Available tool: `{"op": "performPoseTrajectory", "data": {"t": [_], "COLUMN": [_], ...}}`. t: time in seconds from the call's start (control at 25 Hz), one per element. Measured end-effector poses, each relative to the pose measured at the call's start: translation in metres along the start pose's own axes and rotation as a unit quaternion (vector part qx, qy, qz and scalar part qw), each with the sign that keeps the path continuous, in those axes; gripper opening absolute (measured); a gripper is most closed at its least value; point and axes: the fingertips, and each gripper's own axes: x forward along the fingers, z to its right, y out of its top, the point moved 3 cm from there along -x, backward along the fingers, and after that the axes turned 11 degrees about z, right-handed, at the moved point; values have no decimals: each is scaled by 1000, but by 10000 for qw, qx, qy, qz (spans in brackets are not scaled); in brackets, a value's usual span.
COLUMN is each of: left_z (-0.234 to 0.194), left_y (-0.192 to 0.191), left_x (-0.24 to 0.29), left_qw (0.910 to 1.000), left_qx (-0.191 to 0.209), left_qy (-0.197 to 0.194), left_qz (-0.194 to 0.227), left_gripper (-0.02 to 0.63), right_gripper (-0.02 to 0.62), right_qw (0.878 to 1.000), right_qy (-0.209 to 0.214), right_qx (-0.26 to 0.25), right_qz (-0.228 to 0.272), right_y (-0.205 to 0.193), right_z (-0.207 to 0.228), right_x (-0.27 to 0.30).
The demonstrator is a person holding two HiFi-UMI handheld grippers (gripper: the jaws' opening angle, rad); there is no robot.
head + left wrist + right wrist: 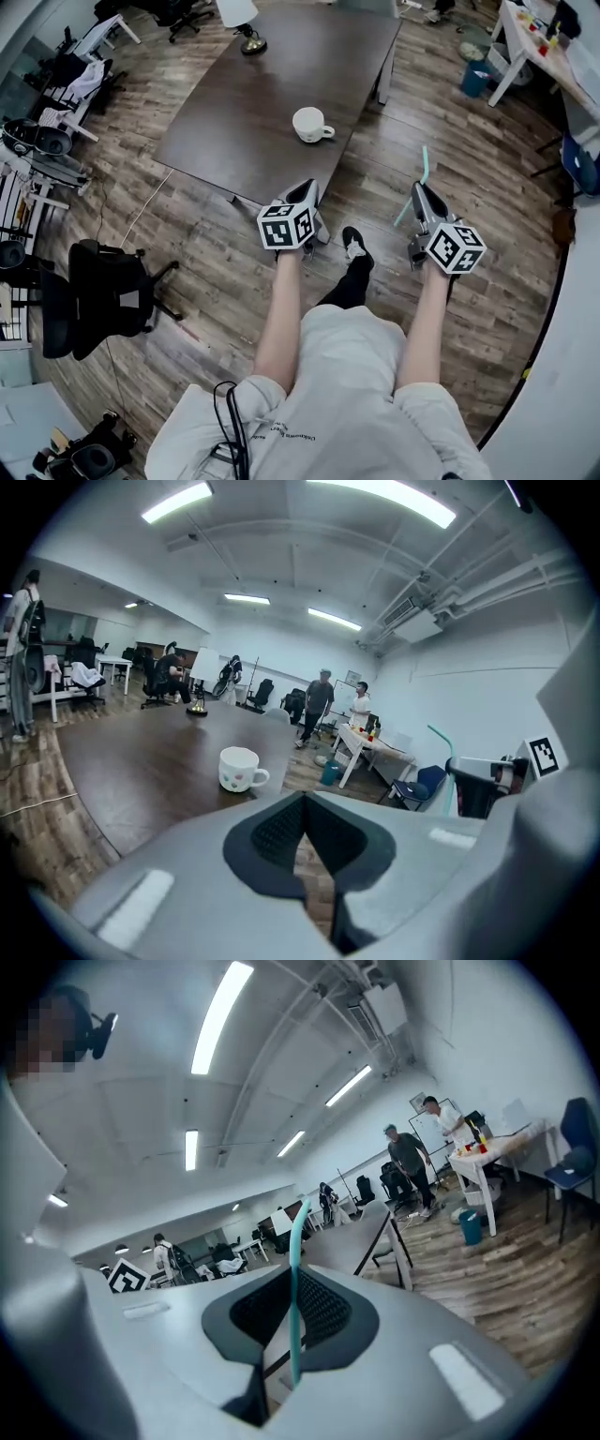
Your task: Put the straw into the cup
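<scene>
A white cup with a handle stands upright on the dark brown table, near its right front part; the left gripper view shows the cup ahead and to the left. My right gripper is off the table to the right, over the wood floor, shut on a teal bent straw that sticks up past its jaws. In the right gripper view the straw runs up between the pads of that gripper. My left gripper hovers at the table's front edge, shut and empty, jaws together.
A small lamp sits at the table's far end. A black office chair stands to the left, a blue bin and a white table to the far right. Several people stand in the background.
</scene>
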Motion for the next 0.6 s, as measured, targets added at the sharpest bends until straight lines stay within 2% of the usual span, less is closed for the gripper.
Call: {"op": "performPoseTrajectory", "data": {"t": [0.12,0.36,0.6], "left_z": [0,13,19], "left_y": [9,29,45], "left_x": [16,64,118], "left_qw": [10000,9997,9974], "left_qx": [33,167,705], "left_qy": [72,-87,-138], "left_qz": [31,147,-29], "left_gripper": [1,1,1], "right_gripper": [46,46,46], "right_qw": [10000,9996,9996], "right_qy": [-12,-83,-240], "right_qx": [-13,-199,-2], "right_qz": [37,-204,119], "right_y": [10,11,41], "right_z": [9,39,72], "right_x": [8,30,63]}}
